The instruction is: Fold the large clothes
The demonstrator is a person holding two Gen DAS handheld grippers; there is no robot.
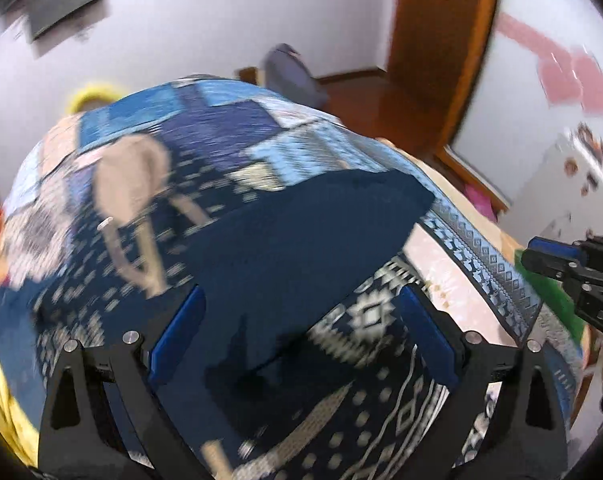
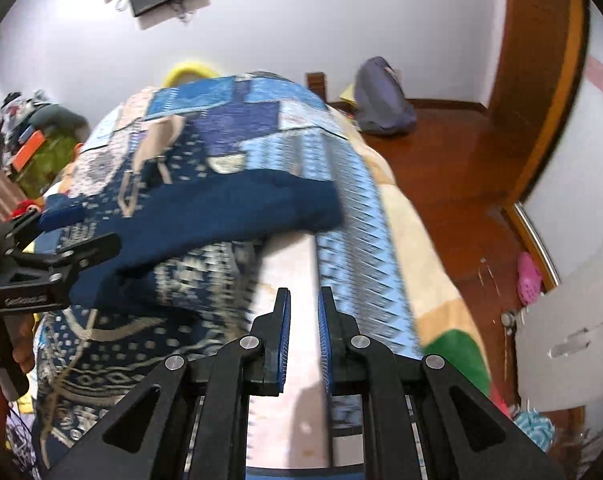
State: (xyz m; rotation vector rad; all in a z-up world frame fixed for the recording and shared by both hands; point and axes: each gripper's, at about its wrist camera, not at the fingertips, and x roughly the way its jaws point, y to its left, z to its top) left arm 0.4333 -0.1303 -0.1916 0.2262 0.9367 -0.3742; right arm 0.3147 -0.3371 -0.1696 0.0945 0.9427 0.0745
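Your left gripper (image 1: 301,328) is spread over the dark blue patterned knit garment (image 1: 285,232); your right gripper (image 2: 303,332) at 3 o'clock seems nearly pressed together, holding nothing. Pinch one layer only.

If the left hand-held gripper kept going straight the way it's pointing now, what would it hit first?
Most likely the dark navy garment spread on the bed: it fills the gap ahead of the open left hand-held gripper. The picture is blurred, so depth is uncertain.

Navy patterned garment (image 1: 261,248), partly folded, plain underside showing, on bed
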